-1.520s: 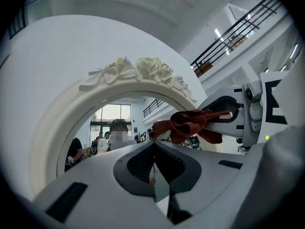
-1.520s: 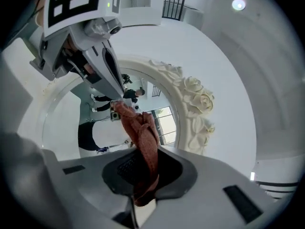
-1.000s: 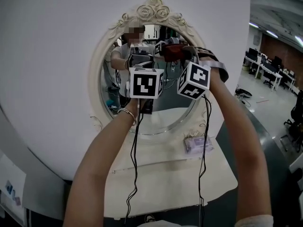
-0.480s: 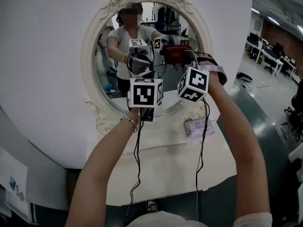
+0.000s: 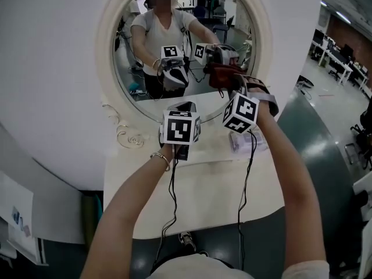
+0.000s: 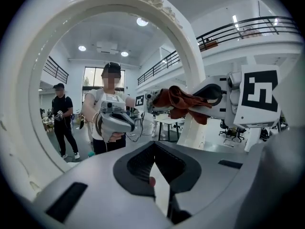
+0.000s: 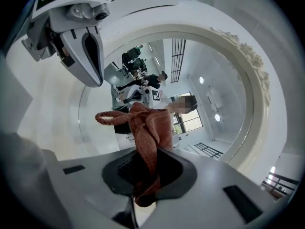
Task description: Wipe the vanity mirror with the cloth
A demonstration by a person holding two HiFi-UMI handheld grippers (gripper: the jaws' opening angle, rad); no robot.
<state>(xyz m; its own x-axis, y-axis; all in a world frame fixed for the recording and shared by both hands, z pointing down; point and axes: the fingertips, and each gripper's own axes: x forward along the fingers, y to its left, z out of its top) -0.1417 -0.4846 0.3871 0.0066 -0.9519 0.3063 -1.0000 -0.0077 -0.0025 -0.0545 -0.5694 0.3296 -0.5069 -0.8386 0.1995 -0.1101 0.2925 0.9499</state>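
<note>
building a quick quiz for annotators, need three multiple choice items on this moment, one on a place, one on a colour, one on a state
1. Where does the small packet lie?
A. on the white table, near the foot of the vanity mirror
B. on the floor
C. on a chair

2. What colour is the cloth?
A. blue
B. reddish brown
C. white

3. How is the cloth held?
A. draped over the frame
B. spread flat on the tabletop
C. clamped in the fingers of the right gripper

Answers:
1. A, since the head view shows the packet on the tabletop just below the mirror.
2. B, since both gripper views show it reddish brown.
3. C, since the right gripper view shows the fingers shut on the bunched cloth.
</note>
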